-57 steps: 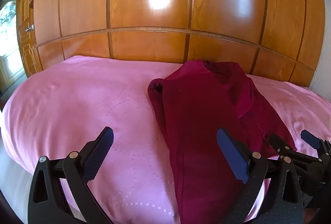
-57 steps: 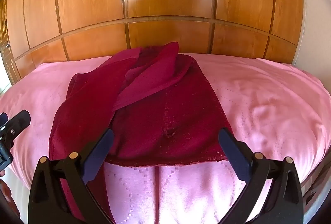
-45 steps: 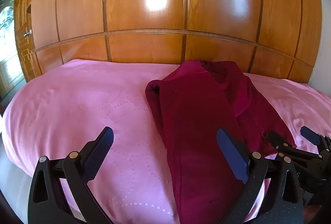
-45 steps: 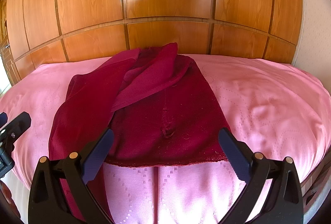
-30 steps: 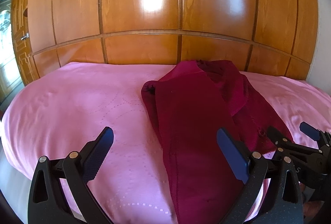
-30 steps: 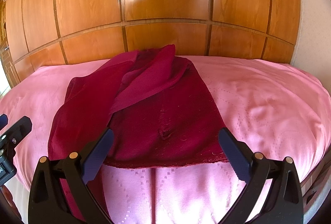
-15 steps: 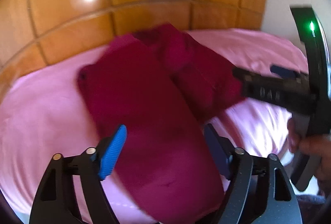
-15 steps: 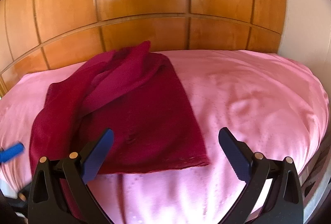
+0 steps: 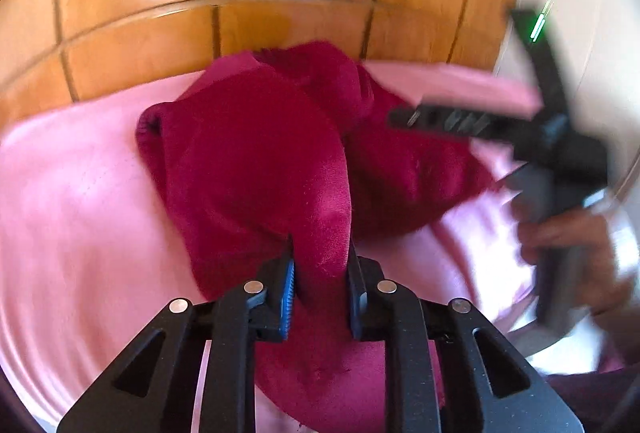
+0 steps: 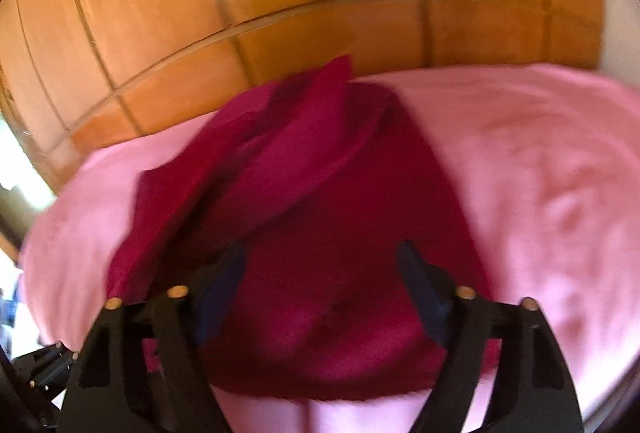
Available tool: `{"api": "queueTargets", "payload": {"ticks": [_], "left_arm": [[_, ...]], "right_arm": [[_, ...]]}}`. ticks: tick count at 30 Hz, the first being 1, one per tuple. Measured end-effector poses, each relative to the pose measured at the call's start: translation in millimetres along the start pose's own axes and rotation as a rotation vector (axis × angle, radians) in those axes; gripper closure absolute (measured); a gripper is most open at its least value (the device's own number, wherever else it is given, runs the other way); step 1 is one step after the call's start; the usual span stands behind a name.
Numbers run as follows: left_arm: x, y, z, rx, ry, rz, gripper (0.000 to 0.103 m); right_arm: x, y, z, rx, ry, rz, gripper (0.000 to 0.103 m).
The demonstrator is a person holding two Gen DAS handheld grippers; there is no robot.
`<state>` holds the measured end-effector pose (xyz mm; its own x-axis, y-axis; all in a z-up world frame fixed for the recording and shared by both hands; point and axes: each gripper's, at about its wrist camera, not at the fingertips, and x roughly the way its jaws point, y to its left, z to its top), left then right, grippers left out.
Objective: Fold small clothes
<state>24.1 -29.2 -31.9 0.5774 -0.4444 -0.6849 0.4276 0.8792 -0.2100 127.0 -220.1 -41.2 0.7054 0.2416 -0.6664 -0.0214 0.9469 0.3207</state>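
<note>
A: Garment condition?
B: Dark red garment [image 9: 248, 153], plush, bunched, lies on the pink bed [image 9: 72, 201].
A: Grippers?
B: Left gripper [image 9: 320, 285] clenched on its near fold; right gripper [image 10: 320, 285] released above it.

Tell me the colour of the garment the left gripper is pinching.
Dark red garment, clearest in the left wrist view.
</note>
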Motion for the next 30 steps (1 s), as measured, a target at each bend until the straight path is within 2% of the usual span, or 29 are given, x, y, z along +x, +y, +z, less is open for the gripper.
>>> {"api": "queueTargets", "payload": {"ticks": [2, 4, 6, 10, 13, 17, 19, 20, 23, 26, 28, 30], "left_arm": [[-12.8, 13.3, 9.3, -0.065, -0.025, -0.041, 0.087], [-29.1, 32.8, 17.5, -0.153, -0.057, -0.099, 0.089], [-39.0, 51.9, 25.8, -0.221, -0.082, -0.147, 0.090], [-51.6, 61.6, 37.2, -0.235, -0.105, -0.158, 0.091], [-54.7, 56.8, 36.2, -0.205, -0.093, -0.201, 0.091], [-47.1, 53.8, 27.6, -0.155, -0.034, -0.220, 0.091], [-47.6, 51.8, 19.5, -0.143, -0.007, -0.279, 0.094], [-48.0, 48.7, 16.3, -0.132, -0.003, -0.284, 0.095], [-42.4, 45.3, 14.9, -0.102, 0.007, -0.269, 0.096], [-42.3, 49.4, 15.0, -0.131, -0.014, -0.246, 0.097], [-48.6, 56.8, 14.4, -0.156, -0.041, -0.218, 0.097], [-59.6, 67.8, 12.8, -0.193, -0.072, -0.222, 0.097]], "right_arm": [[19.5, 5.8, 4.8, 0.032, 0.065, 0.081, 0.041], [43.1, 13.6, 8.7, 0.075, 0.131, 0.163, 0.042], [59.8, 17.8, 14.3, 0.124, 0.150, 0.221, 0.042], [72.6, 14.4, 27.8, 0.262, 0.170, 0.330, 0.040], [68.4, 1.9, 28.7, 0.343, 0.157, 0.356, 0.036], [54.4, -16.0, 18.2, 0.411, 0.139, 0.361, 0.035], [49.3, -21.3, 14.6, 0.444, 0.137, 0.394, 0.034], [49.3, -23.9, 15.8, 0.460, 0.140, 0.414, 0.032], [51.9, -23.5, 25.4, 0.493, 0.142, 0.467, 0.032], [60.7, -16.4, 32.5, 0.510, 0.162, 0.473, 0.032], [49.0, -25.7, 30.5, 0.530, 0.147, 0.473, 0.033], [40.2, -31.3, 27.5, 0.528, 0.127, 0.474, 0.033]]}}
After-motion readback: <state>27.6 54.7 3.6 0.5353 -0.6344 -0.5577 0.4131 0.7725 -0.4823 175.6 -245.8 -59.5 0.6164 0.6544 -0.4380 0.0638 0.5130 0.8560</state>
